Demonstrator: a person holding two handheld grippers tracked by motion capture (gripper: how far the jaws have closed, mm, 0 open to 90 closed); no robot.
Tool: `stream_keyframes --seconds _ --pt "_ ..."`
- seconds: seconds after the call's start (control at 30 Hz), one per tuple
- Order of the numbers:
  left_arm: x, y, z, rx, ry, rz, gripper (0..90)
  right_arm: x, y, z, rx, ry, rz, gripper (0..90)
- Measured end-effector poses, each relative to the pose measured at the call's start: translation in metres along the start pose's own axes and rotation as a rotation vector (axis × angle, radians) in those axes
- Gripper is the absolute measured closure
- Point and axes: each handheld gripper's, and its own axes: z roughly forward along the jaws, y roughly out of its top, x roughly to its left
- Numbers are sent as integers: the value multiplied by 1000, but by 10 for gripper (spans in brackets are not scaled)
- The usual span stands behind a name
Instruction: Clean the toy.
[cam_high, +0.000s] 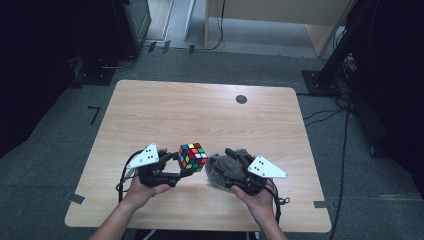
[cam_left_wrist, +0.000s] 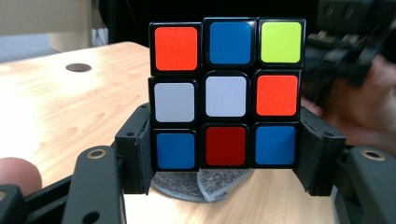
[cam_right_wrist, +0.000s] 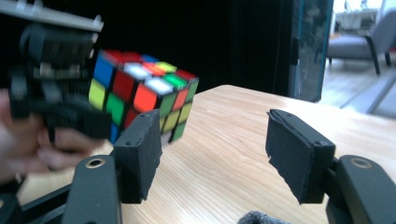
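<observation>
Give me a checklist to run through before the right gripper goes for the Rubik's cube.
1. Left gripper shut on the Rubik's cube, fingers pressing its bottom layer: ok.
2. Cube lifted off the table: ok, it sits above the wood in the left gripper view.
3. Right gripper open, nothing between its fingers: ok.
4. Right gripper lined up with the cube: not ok, the cube sits off to the left in the right gripper view.
5. Grey felt pad clear of the right gripper: cannot tell.
</observation>
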Motion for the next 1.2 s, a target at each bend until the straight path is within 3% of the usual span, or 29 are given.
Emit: stream_keyframes --seconds 0.03,0.1,0.13,0.17,0.2,0.23,0.3,0.43,0.53,0.6,0.67,0.7,0.77,0.83,0.87,0.93,0.97,1.0,1.13,1.2 --pt "0 0 0 0 0 0 345 0 0 0 0 0 0 356" --pt "2 1 -2 -2 -18 -21 345 2 -7 5 4 18 -102 332" --pt "2 1 -2 -2 -18 -21 345 2 -7 5 4 18 -102 332" --pt "2 2 -2 3 -19 -25 345 8 -13 8 -28 -3 -188 319" --pt "2 2 -2 3 -19 -25 345 8 -13 8 -28 -3 -188 319" --pt "3 3 -2 6 -27 -37 345 12 -15 10 -22 8 -227 318" --pt "3 3 -2 9 -27 -38 344 15 -15 11 -27 17 -244 316" --pt "3 2 -1 23 -6 -25 344 20 -12 10 -48 26 -232 341" --pt "4 4 -3 14 -14 -44 344 23 -8 7 -49 3 -313 318" --pt "4 4 -4 11 8 -26 344 23 -8 7 -43 10 -324 306" --pt "3 4 -4 13 30 -5 344 22 -8 8 -40 15 -289 313" --pt "-1 0 -2 25 109 70 344 20 -8 8 -47 13 -250 324" --pt "-6 -4 2 14 175 110 344 20 -4 9 -56 0 -113 325" --pt "-8 -6 3 -1 183 113 344 24 2 9 -78 -12 8 306" --pt "-14 -8 7 -30 195 134 344 27 5 9 -83 -21 51 277" --pt "-22 -11 12 -38 216 197 344 34 11 10 -102 -25 132 223" --pt "-22 -11 12 -38 216 197 344 36 13 10 -99 -29 169 202" --pt "-31 -14 16 -41 236 260 344 38 14 11 -91 -36 196 182" --pt "-44 -19 25 -47 240 317 344 42 14 15 -68 -51 314 167" --pt "-46 -20 26 -46 235 329 343 42 12 18 -42 -54 344 160"
